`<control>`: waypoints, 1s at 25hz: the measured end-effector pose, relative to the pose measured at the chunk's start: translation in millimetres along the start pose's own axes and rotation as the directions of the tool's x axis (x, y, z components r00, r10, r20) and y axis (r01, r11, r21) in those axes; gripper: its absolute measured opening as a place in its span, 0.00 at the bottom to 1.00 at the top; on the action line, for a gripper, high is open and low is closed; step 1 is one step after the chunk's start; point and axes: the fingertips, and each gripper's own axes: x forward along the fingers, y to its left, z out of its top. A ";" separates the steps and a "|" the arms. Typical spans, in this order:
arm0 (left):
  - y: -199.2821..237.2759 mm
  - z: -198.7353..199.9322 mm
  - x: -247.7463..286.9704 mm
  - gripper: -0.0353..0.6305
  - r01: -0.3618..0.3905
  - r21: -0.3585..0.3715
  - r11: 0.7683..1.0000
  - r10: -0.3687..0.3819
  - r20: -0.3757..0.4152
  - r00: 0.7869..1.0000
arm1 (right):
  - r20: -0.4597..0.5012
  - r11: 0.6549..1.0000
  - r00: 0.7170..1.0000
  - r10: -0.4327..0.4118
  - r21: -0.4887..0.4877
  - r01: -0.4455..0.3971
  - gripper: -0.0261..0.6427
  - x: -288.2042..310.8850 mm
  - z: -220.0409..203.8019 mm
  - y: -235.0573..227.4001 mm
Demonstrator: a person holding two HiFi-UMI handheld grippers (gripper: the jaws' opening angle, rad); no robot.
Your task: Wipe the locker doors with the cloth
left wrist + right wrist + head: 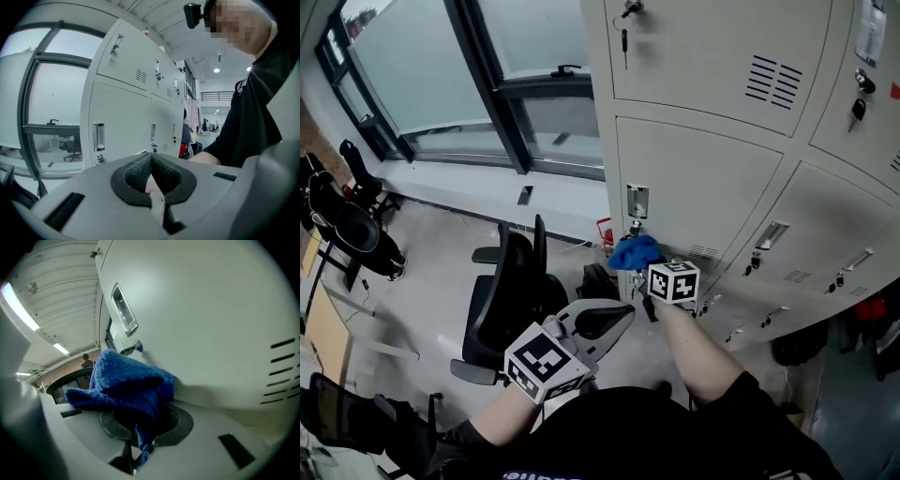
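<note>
One blue cloth [635,253], pinched in the right gripper [139,446], meets at least four locker doors [698,192] ahead; the left gripper [605,321] makes two grippers, one marker cube [673,281] apiece.

Blue cloth [124,385], pale grey locker doors [703,187], black chair [502,291].

No print on the locker doors [703,183] is legible.

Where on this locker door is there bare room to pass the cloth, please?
The door is bare across its wide middle, between the label holder and the vent slots. It is crowded by the lock, where the cloth sits now.
</note>
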 end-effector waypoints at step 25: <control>-59.4 10.3 89.4 0.06 0.080 0.011 0.997 -0.080 -0.007 0.997 | 0.015 0.981 0.988 -0.151 0.127 0.148 0.11 -141.4 -27.3 -148.4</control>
